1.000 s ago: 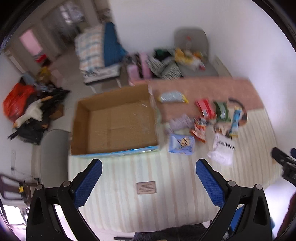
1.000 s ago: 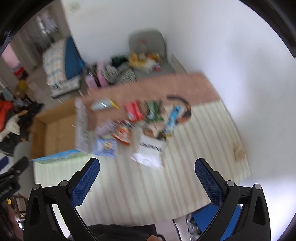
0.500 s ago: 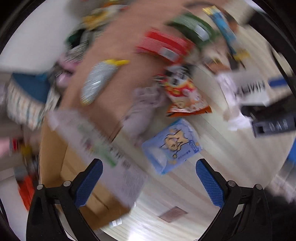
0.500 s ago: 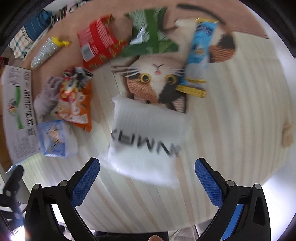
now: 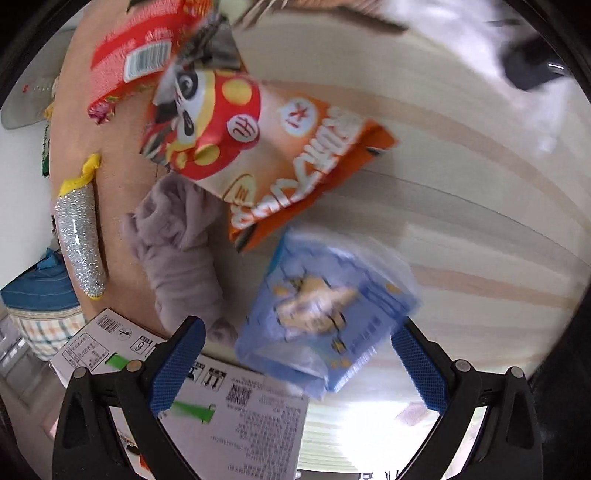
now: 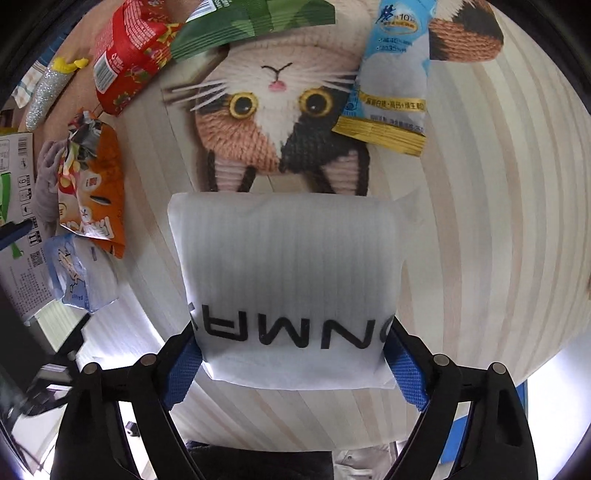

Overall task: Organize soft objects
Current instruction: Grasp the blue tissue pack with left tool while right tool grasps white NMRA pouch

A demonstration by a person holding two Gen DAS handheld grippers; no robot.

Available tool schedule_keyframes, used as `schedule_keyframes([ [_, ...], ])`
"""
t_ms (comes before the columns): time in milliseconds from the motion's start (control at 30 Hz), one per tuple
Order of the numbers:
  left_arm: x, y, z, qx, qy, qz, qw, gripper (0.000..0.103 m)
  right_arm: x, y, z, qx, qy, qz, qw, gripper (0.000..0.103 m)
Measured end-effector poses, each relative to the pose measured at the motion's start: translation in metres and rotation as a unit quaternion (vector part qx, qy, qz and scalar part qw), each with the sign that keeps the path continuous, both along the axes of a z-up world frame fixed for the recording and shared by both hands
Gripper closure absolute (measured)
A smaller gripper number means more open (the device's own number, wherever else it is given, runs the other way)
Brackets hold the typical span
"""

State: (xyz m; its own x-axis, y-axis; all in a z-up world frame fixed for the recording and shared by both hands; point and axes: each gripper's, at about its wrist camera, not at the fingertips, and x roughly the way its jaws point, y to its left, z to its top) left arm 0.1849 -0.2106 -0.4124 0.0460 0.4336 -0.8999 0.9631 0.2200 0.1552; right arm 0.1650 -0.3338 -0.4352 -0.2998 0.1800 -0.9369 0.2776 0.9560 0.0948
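Between the right gripper's [image 6: 293, 365] blue pads [image 6: 404, 365] lies a white foam pouch [image 6: 288, 284] with black lettering, flat on the striped mat [image 6: 480, 221]. Both pads sit against its near corners, but I cannot tell whether the jaws are squeezing it or only flanking it. Just beyond the pouch is a knitted cat face [image 6: 277, 110] printed on the mat, with a blue-and-yellow sachet [image 6: 391, 88] lying over its right side and a green packet [image 6: 255, 26] and a red packet [image 6: 125, 55] at its top left.

To the left, the left gripper [image 5: 295, 365] is spread wide, released, with nothing held. A light blue tissue pack [image 5: 325, 314], blurred, lies on the mat between and just ahead of its pads [image 5: 177, 365]. An orange snack bag [image 5: 266, 147] lies just past it, overlapping a grey cloth [image 5: 177, 251]. A silver glittery pouch [image 5: 79, 240] rests farther left on the tan strip. A printed box flap [image 5: 240, 421] sits under the left finger.
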Motion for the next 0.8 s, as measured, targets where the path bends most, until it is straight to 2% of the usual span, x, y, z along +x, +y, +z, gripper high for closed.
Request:
schedule_keyframes([
  [67,0.002,-0.002,-0.008,-0.001,-0.001,0.011,0.9999,0.002,0.002,-0.001,-0.002,0.002,0.001,0.000,1.000,0.012],
  [100,0.002,-0.003,-0.011,-0.003,0.001,0.021,0.9998,0.008,0.001,0.001,-0.008,0.004,0.002,-0.001,1.000,0.012],
  [167,0.007,-0.008,-0.019,-0.001,0.008,0.051,0.9987,0.038,0.005,0.001,-0.012,0.001,0.007,-0.006,1.000,0.012],
  [267,0.017,0.001,-0.019,-0.012,0.006,0.127,0.9918,0.044,0.002,0.001,-0.026,-0.004,0.007,-0.017,1.000,0.013],
  [333,0.023,0.009,-0.014,-0.033,0.014,0.188,0.9816,0.045,-0.003,-0.002,-0.033,-0.005,0.008,-0.021,1.000,0.016],
  [400,0.028,0.024,-0.010,-0.055,0.026,0.275,0.9596,0.045,-0.001,-0.006,-0.033,-0.009,0.003,-0.012,1.000,0.021],
  [433,0.030,0.032,-0.009,-0.066,0.037,0.318,0.9451,0.045,-0.004,-0.008,-0.037,-0.010,-0.001,-0.008,1.000,0.022],
  [500,0.030,0.050,-0.011,-0.091,0.063,0.399,0.9103,0.045,-0.007,-0.004,-0.041,-0.014,-0.008,-0.004,1.000,0.025],
  [533,0.028,0.056,-0.015,-0.094,0.066,0.420,0.9002,0.045,-0.002,-0.002,-0.038,-0.015,-0.009,-0.002,1.000,0.025],
  [567,0.026,0.059,-0.020,-0.095,0.068,0.430,0.8954,0.045,-0.004,-0.002,-0.041,-0.016,-0.009,0.000,1.000,0.025],
  [633,0.016,0.070,-0.036,-0.078,0.075,0.440,0.8912,0.045,-0.007,0.002,-0.042,-0.021,-0.004,0.003,1.000,0.023],
  [667,0.012,0.074,-0.045,-0.066,0.076,0.439,0.8929,0.045,-0.007,0.005,-0.038,-0.022,0.000,0.005,1.000,0.022],
  [733,0.005,0.075,-0.049,-0.071,0.059,0.418,0.9040,0.044,-0.008,0.009,-0.048,-0.026,0.008,0.011,1.000,0.022],
  [800,0.000,0.069,-0.055,-0.069,0.056,0.413,0.9064,0.052,-0.010,0.010,-0.053,-0.029,0.008,0.011,0.999,0.026],
])
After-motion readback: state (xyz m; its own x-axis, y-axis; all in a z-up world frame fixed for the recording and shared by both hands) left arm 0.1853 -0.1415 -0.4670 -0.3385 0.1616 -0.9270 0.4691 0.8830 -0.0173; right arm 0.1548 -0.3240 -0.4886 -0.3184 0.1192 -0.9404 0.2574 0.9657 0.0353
